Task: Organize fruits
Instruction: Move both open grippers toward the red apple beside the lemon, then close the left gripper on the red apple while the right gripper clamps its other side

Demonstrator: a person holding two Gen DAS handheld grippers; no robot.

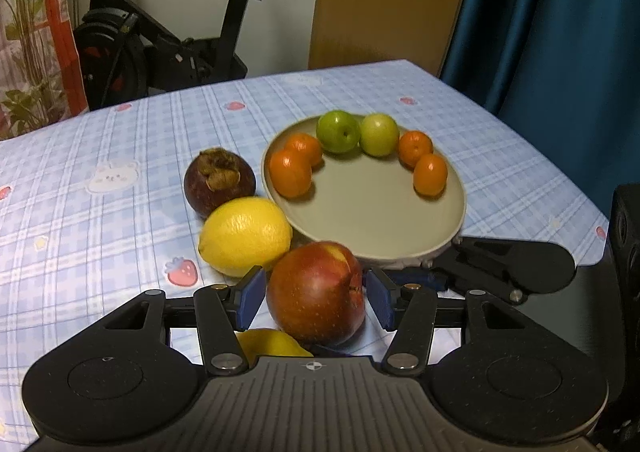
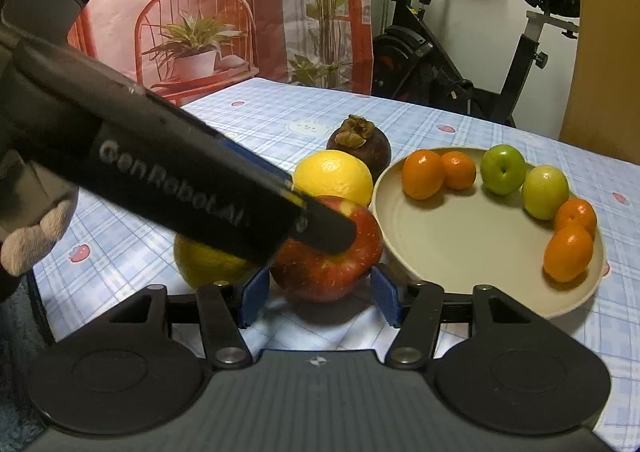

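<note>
A red apple (image 1: 316, 292) sits on the checked tablecloth just in front of a beige plate (image 1: 360, 219). My left gripper (image 1: 316, 300) is shut on the apple, both blue pads against its sides. In the right wrist view one black left finger (image 2: 200, 179) crosses over the apple (image 2: 328, 264). My right gripper (image 2: 320, 288) is open, its pads flanking the apple's near side without pressing. Touching the apple are a lemon (image 1: 245, 236), with a mangosteen (image 1: 219, 181) behind it, and a second yellow fruit (image 2: 208, 264). The plate (image 2: 460, 244) holds two green fruits and several small oranges.
The table's edge (image 1: 592, 252) runs close on the right of the left wrist view, with a blue curtain (image 1: 540, 31) beyond it. An exercise bike (image 1: 160, 43) stands behind the far edge. A gloved hand (image 2: 28, 244) shows at the left.
</note>
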